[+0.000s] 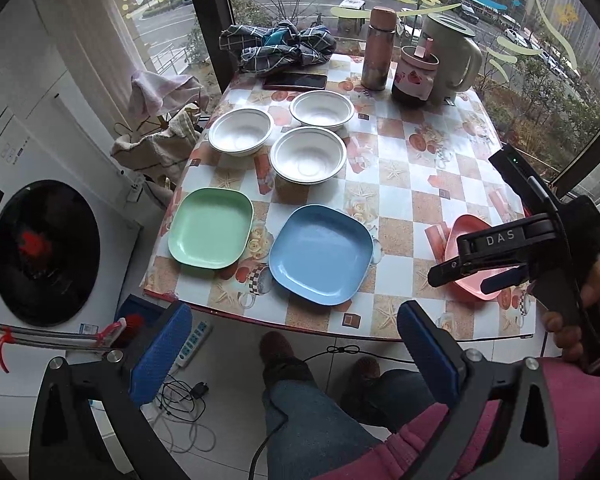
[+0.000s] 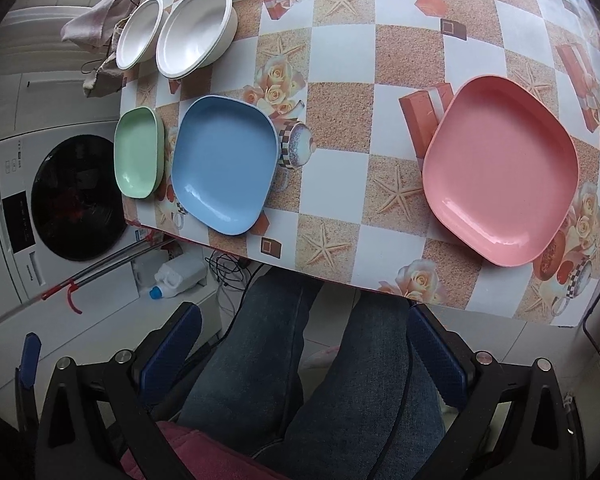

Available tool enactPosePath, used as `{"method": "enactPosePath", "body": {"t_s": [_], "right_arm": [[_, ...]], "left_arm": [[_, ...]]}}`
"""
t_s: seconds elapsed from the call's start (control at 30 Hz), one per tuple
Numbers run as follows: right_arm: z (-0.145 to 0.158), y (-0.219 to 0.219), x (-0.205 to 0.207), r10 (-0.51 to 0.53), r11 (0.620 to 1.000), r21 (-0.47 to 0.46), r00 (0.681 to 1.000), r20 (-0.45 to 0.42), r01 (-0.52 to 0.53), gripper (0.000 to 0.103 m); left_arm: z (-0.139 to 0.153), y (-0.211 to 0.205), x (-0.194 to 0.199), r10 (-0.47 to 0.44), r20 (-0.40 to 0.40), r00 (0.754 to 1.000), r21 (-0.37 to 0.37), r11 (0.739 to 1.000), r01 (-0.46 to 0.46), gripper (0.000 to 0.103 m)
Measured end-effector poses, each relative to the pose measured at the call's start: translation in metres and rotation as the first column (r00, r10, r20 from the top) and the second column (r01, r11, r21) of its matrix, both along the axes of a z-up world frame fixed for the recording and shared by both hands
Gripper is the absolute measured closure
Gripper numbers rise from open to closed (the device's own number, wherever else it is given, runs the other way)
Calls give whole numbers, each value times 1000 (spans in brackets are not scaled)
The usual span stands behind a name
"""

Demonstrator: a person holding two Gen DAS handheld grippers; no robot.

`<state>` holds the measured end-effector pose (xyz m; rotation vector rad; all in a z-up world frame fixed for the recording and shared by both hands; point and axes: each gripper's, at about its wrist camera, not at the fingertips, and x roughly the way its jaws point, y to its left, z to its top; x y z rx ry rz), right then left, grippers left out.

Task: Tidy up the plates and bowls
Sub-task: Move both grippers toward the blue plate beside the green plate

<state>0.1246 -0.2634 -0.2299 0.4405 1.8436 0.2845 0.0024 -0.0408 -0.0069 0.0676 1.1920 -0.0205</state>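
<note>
The pink plate (image 1: 466,240) is partly hidden by the right gripper (image 1: 472,276); both the left gripper (image 1: 296,356) and the right are held wide apart, empty.

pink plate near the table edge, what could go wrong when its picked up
1. The pink plate lies close to the table's front edge, so a nudge from the open right gripper could push it off.
2. It is shallow and glossy, so it may slip from the pads.

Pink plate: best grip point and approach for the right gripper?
Probably the raised rim at the near edge of the pink plate, coming from the table's front. It lies flat, so only the rim gives the open right gripper something to pinch.
</note>
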Motion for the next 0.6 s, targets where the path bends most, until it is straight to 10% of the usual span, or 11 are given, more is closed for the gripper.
{"method": "enactPosePath", "body": {"t_s": [0.27,0.6], "right_arm": [[-25,-9,-10,-171,984,45,985,-9,172,0],[-65,25,-6,-258,963,-75,966,7,258,0]], "left_arm": [[-41,47,29,13,-132,991,-94,995,-25,0],[-107,58,94,-179,-228,957,35,981,191,0]]}}
